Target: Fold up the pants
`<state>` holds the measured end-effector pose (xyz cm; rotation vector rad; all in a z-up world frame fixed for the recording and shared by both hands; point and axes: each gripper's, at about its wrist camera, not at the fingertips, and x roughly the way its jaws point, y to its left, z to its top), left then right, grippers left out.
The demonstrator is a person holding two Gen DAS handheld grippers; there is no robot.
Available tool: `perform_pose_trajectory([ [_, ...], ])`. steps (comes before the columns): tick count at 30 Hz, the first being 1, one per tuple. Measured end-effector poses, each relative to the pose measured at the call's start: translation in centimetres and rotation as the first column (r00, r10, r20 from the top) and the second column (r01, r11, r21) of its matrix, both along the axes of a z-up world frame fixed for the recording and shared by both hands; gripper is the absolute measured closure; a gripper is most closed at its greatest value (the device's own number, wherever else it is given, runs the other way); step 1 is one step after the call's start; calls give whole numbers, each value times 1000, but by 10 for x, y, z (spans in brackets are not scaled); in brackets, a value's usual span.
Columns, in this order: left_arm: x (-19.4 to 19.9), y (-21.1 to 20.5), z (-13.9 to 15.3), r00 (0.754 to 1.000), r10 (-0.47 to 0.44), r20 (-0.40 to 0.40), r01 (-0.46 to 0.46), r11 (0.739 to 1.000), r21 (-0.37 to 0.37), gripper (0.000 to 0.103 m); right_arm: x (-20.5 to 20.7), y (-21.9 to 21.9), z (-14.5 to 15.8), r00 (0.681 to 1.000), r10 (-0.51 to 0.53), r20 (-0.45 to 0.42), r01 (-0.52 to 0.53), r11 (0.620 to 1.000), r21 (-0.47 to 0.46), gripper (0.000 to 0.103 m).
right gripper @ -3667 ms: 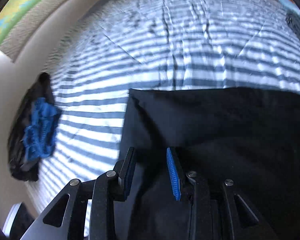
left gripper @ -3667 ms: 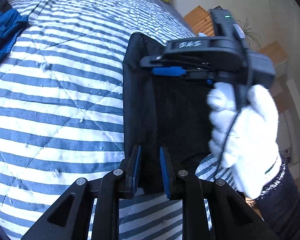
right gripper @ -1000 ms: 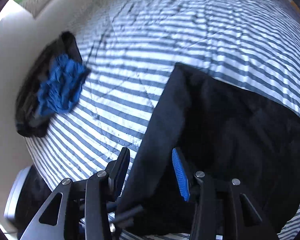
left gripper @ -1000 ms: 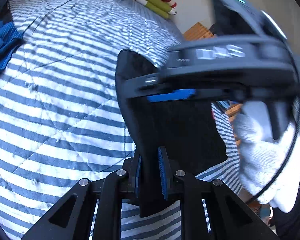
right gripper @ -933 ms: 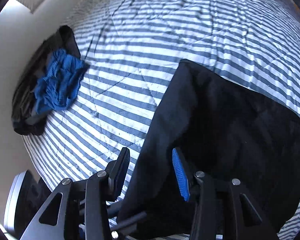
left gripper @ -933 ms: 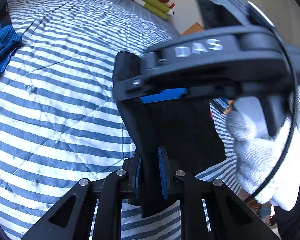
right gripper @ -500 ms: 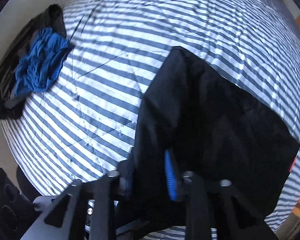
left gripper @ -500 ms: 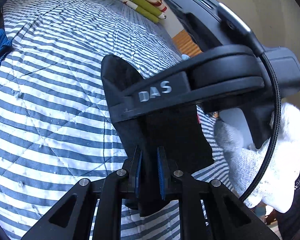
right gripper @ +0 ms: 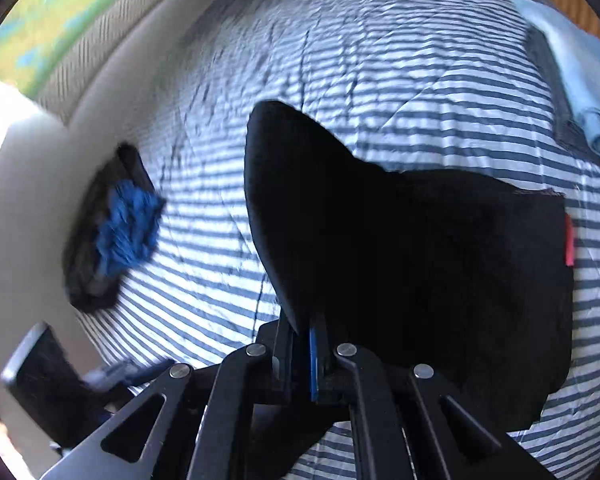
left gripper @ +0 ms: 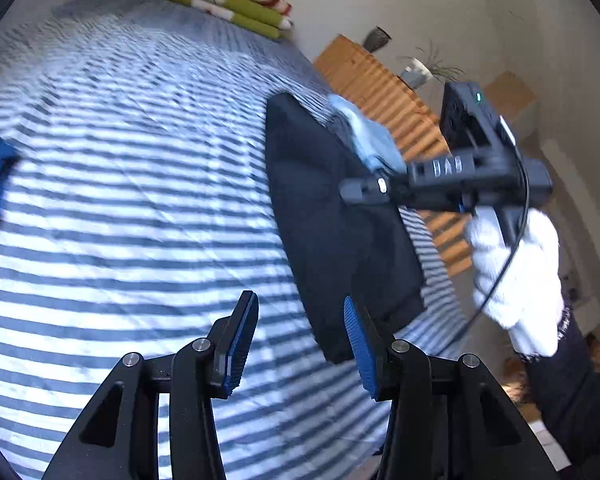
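Observation:
The black pants [left gripper: 332,220] lie folded into a compact rectangle on the striped bedspread [left gripper: 120,200], close to the bed's right edge. My left gripper [left gripper: 300,344] is open just in front of their near corner, with nothing between its fingers. In the right wrist view my right gripper [right gripper: 302,344] is shut on the near edge of the pants [right gripper: 420,260], and the far left corner is lifted into a peak. A red tag [right gripper: 569,240] shows at their right edge. In the left wrist view a white-gloved hand [left gripper: 516,272] holds the right gripper [left gripper: 354,194] over the pants.
A blue cloth on a dark pile [right gripper: 120,228] lies at the bed's left edge. A light blue folded garment [right gripper: 580,72] rests beyond the pants. Folded green and red blankets [left gripper: 220,0] lie at the bed's far end. A slatted wooden piece [left gripper: 380,92] stands beside the bed.
My left gripper has let go of the pants, opened and drawn back. My right gripper has gone from open to shut on the pants' edge and lifted it.

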<state>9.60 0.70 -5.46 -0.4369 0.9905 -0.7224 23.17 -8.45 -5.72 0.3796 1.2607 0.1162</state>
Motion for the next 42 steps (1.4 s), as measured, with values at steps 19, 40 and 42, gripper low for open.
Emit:
perform_pose_trajectory([
  [19,-40,-87,-25,981,-180,69,192,948,-256,56,7,27,22,997,78,-18,-79,996,-47,98],
  [40,-62,-71,-24,989,-149,11,148,984,103,48,5,15,9,999,49,1,-49,999,-8,99],
  [42,-64,-46,-15,991,-125,45,119,986,120,46,3,10,11,999,45,10,-45,999,2,99],
])
